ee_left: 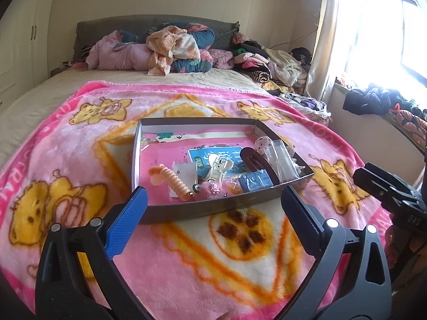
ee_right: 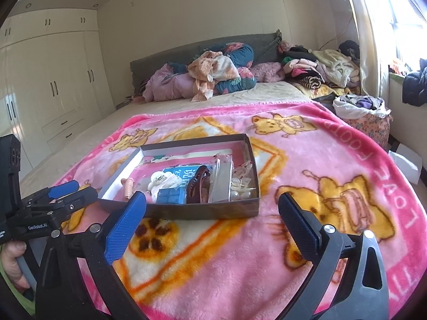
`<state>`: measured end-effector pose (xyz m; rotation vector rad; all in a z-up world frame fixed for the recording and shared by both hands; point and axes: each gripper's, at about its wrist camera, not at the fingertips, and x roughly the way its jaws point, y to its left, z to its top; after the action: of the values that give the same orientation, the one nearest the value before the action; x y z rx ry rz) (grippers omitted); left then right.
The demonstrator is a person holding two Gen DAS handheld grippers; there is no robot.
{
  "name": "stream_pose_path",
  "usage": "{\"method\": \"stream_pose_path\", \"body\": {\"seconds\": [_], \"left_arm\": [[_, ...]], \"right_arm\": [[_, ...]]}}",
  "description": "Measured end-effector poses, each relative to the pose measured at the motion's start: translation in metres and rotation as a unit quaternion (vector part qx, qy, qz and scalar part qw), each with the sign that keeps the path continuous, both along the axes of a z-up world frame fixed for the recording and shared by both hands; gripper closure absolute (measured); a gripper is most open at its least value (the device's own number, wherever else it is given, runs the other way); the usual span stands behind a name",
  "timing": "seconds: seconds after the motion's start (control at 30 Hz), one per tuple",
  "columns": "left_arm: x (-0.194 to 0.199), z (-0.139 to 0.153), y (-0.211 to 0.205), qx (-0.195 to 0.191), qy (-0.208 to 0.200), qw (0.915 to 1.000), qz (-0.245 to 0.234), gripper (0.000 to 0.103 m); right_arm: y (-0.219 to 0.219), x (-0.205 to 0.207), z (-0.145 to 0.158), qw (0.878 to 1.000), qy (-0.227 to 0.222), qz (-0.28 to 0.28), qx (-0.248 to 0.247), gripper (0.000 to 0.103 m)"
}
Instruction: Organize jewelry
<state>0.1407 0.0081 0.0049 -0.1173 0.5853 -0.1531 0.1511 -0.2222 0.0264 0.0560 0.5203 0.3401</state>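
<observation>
On the pink bear-print blanket (ee_left: 186, 261) spread over the bed, a shallow dark box (ee_left: 213, 210) holds the jewelry and hair pieces: a coiled orange hair tie (ee_left: 177, 182), a cream hair clip (ee_left: 217, 168), a dark brown claw clip (ee_right: 198, 185) and a small blue box (ee_right: 170, 196). The left claw (ee_left: 214, 217) hangs released just before the box's near wall, touching nothing. The right claw (ee_right: 212, 220) is likewise spread wide and empty, with the box just ahead of its fingertips.

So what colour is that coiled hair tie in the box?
The coiled hair tie is peachy orange, clearest in the left wrist view.
</observation>
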Motion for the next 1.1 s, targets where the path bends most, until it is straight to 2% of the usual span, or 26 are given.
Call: {"method": "stream_pose_path", "body": {"seconds": [0.6, 0.83, 1.1], "left_arm": [[-0.039, -0.018, -0.007, 0.014, -0.016, 0.9996, 0.015, 0.012], [-0.047, -0.024, -0.007, 0.020, -0.013, 0.9994, 0.023, 0.012], [-0.057, -0.024, -0.012, 0.030, -0.027, 0.9987, 0.031, 0.011]], "right_arm": [[0.004, -0.046, 0.000, 0.998, -0.054, -0.009, -0.029, 0.006], [0.008, -0.057, -0.007, 0.998, -0.058, -0.006, -0.039, 0.006], [0.012, -0.069, -0.018, 0.998, -0.050, -0.004, -0.047, 0.006]]}}
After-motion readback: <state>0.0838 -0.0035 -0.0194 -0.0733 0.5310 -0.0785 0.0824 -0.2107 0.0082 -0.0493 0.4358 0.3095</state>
